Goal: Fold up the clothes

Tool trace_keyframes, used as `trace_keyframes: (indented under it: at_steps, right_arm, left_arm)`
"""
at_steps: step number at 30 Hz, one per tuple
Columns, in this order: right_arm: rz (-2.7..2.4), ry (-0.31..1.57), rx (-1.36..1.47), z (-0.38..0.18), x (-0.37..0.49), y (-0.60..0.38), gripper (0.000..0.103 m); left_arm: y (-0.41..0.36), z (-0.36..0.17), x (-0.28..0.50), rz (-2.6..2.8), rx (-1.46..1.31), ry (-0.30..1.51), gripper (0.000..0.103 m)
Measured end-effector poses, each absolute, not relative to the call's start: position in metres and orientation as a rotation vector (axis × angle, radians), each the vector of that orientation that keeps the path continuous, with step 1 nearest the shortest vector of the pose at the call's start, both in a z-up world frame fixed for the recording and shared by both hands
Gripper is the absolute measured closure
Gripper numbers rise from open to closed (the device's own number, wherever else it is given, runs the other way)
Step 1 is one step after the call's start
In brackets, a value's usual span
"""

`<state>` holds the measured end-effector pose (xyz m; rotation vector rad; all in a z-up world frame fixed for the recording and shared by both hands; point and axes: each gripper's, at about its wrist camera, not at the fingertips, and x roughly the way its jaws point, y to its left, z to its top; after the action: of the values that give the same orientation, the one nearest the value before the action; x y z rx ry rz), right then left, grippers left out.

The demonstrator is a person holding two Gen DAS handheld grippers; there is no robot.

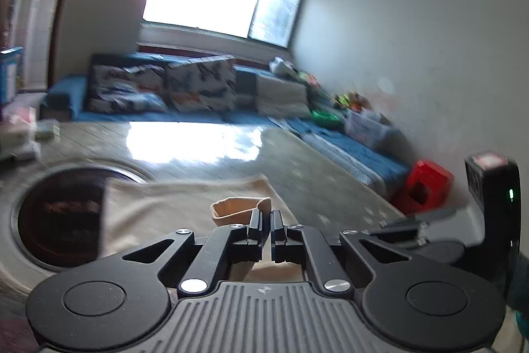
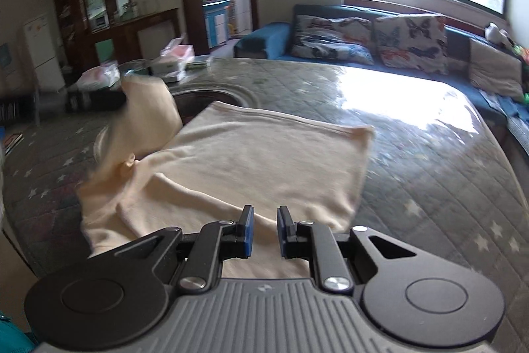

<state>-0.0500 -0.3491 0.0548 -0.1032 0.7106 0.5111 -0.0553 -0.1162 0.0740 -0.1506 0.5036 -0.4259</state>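
Note:
A cream garment (image 2: pixel 264 154) lies spread on the quilted table cover (image 2: pixel 429 187); it also shows in the left wrist view (image 1: pixel 172 204). My left gripper (image 1: pixel 267 222) is shut on a sleeve cuff (image 1: pixel 238 210) of the garment and holds it lifted. In the right wrist view the left gripper (image 2: pixel 96 100) appears blurred at the left, with the sleeve (image 2: pixel 148 121) hanging from it. My right gripper (image 2: pixel 265 225) is open, low over the garment's near edge, with nothing between its pads.
A round dark recess (image 1: pixel 62 217) sits in the table beside the garment. Boxes and packets (image 2: pixel 165 62) stand at the table's far left. A blue sofa with patterned cushions (image 2: pixel 363 38) runs along the window wall. A red stool (image 1: pixel 426 184) stands at the right.

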Motion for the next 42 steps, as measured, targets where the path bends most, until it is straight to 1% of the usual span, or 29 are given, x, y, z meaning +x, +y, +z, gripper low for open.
trace_keyframes:
  at_steps: [1, 3, 8, 10, 15, 18, 19, 24, 27, 28, 29, 31, 33, 34, 35, 37, 38, 40, 42]
  right_arm:
    - [0.501, 0.714, -0.095, 0.054, -0.051, -0.353, 0.089]
    - [0.486, 0.724, -0.079, 0.051, -0.05, -0.36, 0.089]
    - [0.479, 0.751, -0.034, 0.044, -0.048, -0.367, 0.089]
    - [0.496, 0.765, -0.011, 0.042, -0.047, -0.365, 0.089]
    - [0.534, 0.798, -0.028, 0.032, -0.047, -0.352, 0.089]
    - [0.531, 0.82, -0.03, 0.025, -0.043, -0.345, 0.087]
    - [0.529, 0.827, -0.028, 0.023, -0.041, -0.343, 0.085]
    - [0.527, 0.858, -0.017, 0.014, -0.035, -0.338, 0.084]
    - [0.529, 0.862, -0.037, 0.013, -0.036, -0.332, 0.084]
    - [0.529, 0.86, -0.048, 0.014, -0.036, -0.33, 0.087]
    - [0.528, 0.859, -0.059, 0.015, -0.036, -0.329, 0.09]
    - [0.524, 0.849, -0.074, 0.018, -0.037, -0.327, 0.095]
    - [0.516, 0.828, -0.09, 0.024, -0.039, -0.325, 0.096]
    - [0.513, 0.812, -0.096, 0.029, -0.039, -0.325, 0.096]
    - [0.509, 0.793, -0.102, 0.034, -0.04, -0.324, 0.096]
    - [0.499, 0.762, -0.114, 0.045, -0.04, -0.323, 0.097]
    - [0.489, 0.75, -0.124, 0.05, -0.04, -0.323, 0.097]
    - [0.47, 0.735, -0.142, 0.057, -0.039, -0.324, 0.097]
    - [0.454, 0.761, -0.141, 0.053, -0.033, -0.324, 0.096]
  left_arm:
    - [-0.125, 0.068, -0.053, -0.454, -0.14, 0.54, 0.097]
    - [-0.138, 0.057, -0.052, -0.504, -0.112, 0.581, 0.093]
    - [-0.141, 0.053, -0.063, -0.521, -0.047, 0.583, 0.091]
    - [-0.125, 0.055, -0.066, -0.486, -0.028, 0.575, 0.088]
    - [-0.072, 0.046, -0.065, -0.342, -0.009, 0.607, 0.088]
    - [-0.044, 0.035, -0.068, -0.271, -0.012, 0.641, 0.088]
    - [-0.038, 0.032, -0.072, -0.263, -0.011, 0.65, 0.088]
    - [-0.019, 0.02, -0.089, -0.249, -0.012, 0.678, 0.087]
    - [-0.015, 0.015, -0.094, -0.259, -0.029, 0.688, 0.076]
    - [-0.013, 0.014, -0.095, -0.263, -0.035, 0.691, 0.068]
    - [-0.012, 0.013, -0.097, -0.268, -0.039, 0.694, 0.067]
    - [-0.012, 0.011, -0.1, -0.291, -0.03, 0.695, 0.067]
    - [-0.013, 0.01, -0.102, -0.295, -0.012, 0.692, 0.067]
    - [-0.013, 0.008, -0.101, -0.3, -0.007, 0.697, 0.07]
    - [-0.013, 0.007, -0.101, -0.301, -0.007, 0.698, 0.078]
    - [-0.012, 0.006, -0.102, -0.305, 0.001, 0.697, 0.087]
    - [-0.012, 0.006, -0.102, -0.307, 0.006, 0.695, 0.095]
    - [-0.011, 0.005, -0.103, -0.31, 0.018, 0.693, 0.096]
    - [-0.01, 0.004, -0.103, -0.315, 0.029, 0.695, 0.097]
